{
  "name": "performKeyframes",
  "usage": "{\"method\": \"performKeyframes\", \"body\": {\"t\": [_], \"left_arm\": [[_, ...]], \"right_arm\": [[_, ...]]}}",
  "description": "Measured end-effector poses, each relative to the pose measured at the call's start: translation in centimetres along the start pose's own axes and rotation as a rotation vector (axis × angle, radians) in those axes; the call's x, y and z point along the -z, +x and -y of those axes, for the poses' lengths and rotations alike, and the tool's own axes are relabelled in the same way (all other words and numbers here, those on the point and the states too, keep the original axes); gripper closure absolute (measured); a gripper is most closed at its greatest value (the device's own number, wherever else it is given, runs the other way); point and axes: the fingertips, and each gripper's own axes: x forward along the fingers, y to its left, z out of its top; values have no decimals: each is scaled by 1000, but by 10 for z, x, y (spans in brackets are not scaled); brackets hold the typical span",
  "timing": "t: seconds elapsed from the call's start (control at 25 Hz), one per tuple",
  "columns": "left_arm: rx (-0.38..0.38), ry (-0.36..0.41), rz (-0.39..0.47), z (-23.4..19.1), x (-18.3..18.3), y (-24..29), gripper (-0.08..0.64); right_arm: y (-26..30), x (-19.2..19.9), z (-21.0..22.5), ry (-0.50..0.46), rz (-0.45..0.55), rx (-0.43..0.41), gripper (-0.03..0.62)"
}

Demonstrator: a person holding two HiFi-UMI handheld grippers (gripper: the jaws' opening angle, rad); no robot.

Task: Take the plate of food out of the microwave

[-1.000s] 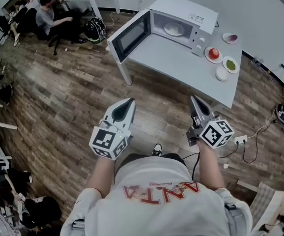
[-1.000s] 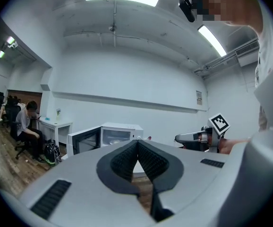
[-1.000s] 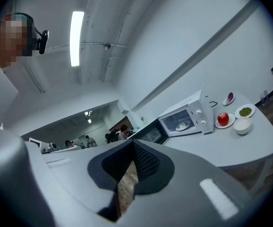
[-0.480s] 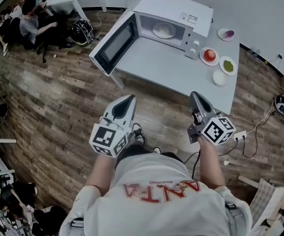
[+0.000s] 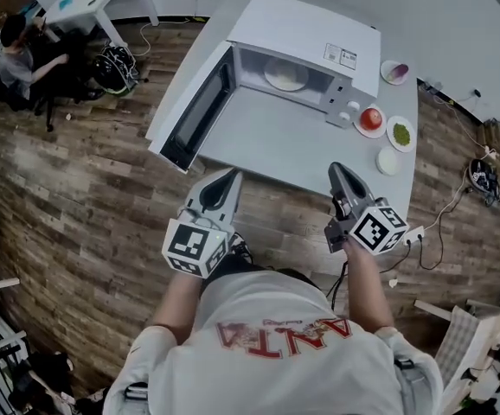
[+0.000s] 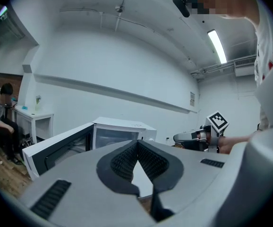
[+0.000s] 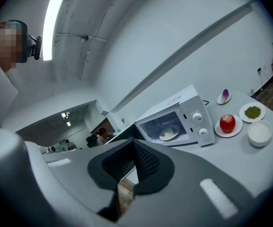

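Observation:
A white microwave (image 5: 306, 46) stands on the grey table (image 5: 276, 145) with its door (image 5: 189, 111) swung open to the left. Inside it rests a white plate of pale food (image 5: 286, 74), which the right gripper view also shows as the plate (image 7: 168, 135) in the cavity. My left gripper (image 5: 231, 176) and right gripper (image 5: 335, 169) hover side by side at the table's near edge, both well short of the microwave. Each is shut with nothing between its jaws, as seen in the left gripper (image 6: 137, 143) and the right gripper (image 7: 132, 143).
To the right of the microwave sit a red apple on a plate (image 5: 371, 119), a plate of green food (image 5: 400, 134), a white bowl (image 5: 388, 161) and a small plate with something purple (image 5: 394, 72). A person (image 5: 12, 59) sits at a far desk on the left. Cables lie on the wooden floor (image 5: 432, 232) at the right.
The table and microwave have come nearer and now lie just beyond the gripper tips. Both grippers keep the same pose and stay shut.

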Motion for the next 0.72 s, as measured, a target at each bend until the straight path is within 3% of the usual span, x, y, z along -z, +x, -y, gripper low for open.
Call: {"method": "performKeyframes", "body": {"t": [0.28, 0.64, 0.72], "left_arm": [[98, 7, -9, -38, -6, 40, 551], [94, -18, -34, -64, -4, 76, 551], [77, -20, -43, -69, -3, 86, 551]], "right_arm": [[68, 1, 5, 39, -2, 51, 589], [129, -1, 48, 186, -6, 84, 585], [147, 5, 66, 227, -30, 88, 538]]}}
